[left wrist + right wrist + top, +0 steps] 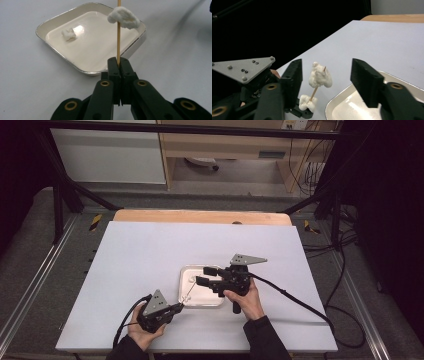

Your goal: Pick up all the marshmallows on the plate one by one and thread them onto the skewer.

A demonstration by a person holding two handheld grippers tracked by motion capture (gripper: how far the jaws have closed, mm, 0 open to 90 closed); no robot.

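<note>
My left gripper is shut on the base of a thin wooden skewer, which points out over the near edge of a shallow silver tray. A white marshmallow is stuck near the skewer's tip. My right gripper stands open, one jaw on each side of that marshmallow without touching it. Another marshmallow piece lies in the tray. A second white lump sits low by the left gripper's jaws; whether it is on the skewer I cannot tell.
The tray sits near the front middle of a white table top, with a wooden strip along the far edge. Black cables trail off both grippers. A dark metal frame surrounds the table.
</note>
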